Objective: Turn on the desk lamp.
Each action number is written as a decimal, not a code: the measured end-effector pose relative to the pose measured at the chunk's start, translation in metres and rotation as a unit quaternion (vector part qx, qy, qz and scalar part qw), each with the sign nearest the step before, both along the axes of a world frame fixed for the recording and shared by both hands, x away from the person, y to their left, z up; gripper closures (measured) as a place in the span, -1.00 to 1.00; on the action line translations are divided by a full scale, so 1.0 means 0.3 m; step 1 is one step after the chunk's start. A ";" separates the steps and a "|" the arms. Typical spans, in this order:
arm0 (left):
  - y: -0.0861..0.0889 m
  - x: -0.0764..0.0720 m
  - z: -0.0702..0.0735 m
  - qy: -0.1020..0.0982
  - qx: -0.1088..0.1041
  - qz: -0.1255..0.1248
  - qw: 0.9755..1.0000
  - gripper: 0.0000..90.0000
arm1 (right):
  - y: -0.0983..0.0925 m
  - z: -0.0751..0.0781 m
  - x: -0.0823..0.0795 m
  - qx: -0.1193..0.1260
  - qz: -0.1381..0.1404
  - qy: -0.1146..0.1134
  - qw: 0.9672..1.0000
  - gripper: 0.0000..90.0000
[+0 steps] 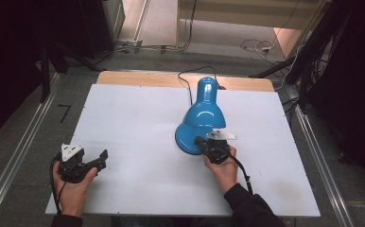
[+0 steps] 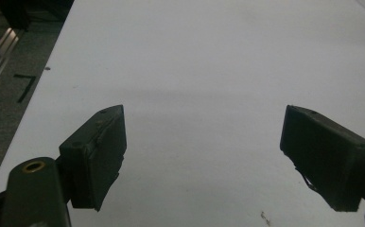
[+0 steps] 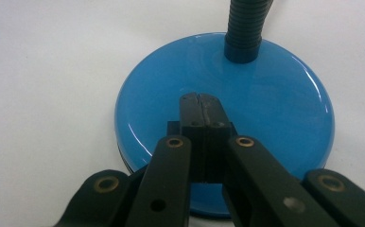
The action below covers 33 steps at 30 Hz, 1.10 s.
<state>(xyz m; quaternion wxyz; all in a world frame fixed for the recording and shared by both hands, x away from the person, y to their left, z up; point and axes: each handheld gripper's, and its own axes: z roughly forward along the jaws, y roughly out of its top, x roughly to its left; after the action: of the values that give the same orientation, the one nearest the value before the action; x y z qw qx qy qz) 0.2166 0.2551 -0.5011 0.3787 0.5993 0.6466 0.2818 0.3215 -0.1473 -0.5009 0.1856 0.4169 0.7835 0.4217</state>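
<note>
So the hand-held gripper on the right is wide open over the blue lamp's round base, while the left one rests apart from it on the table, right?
Not quite. The right hand-held gripper is shut, not wide open: the right gripper view shows its jaws pressed together over the blue lamp's round base. The rest holds: the left hand-held gripper sits apart on the white table.

- Your blue desk lamp (image 1: 200, 118) stands upright right of the table's centre, its glossy shade tipped forward over the base.
- Its round blue base (image 3: 275, 109) sits flat; a black ribbed neck (image 3: 247, 28) rises from its far side.
</note>
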 end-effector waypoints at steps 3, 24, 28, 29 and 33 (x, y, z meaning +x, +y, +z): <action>-0.001 0.000 0.000 0.000 0.000 0.000 1.000 -0.64 | 0.000 -0.001 0.000 -0.001 0.001 -0.001 1.000 0.95; -0.004 0.003 -0.004 0.003 0.002 -0.001 1.000 -0.64 | 0.005 -0.006 -0.006 -0.011 0.002 -0.015 1.000 0.95; -0.004 0.002 -0.005 0.003 0.002 -0.001 1.000 -0.64 | 0.006 -0.007 -0.008 -0.012 0.003 -0.016 1.000 0.95; -0.005 0.002 -0.004 0.002 0.002 -0.001 1.000 -0.64 | 0.006 -0.007 -0.009 -0.013 0.003 -0.017 1.000 0.95; -0.005 0.001 -0.004 0.003 0.003 -0.001 1.000 -0.64 | 0.011 -0.011 -0.022 -0.019 0.010 -0.021 1.000 0.95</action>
<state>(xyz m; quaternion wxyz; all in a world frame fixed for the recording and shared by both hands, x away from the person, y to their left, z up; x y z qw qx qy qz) 0.2170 0.2535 -0.5022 0.3750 0.6017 0.6464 0.2820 0.3149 -0.1439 -0.5040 0.2059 0.3962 0.7917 0.4169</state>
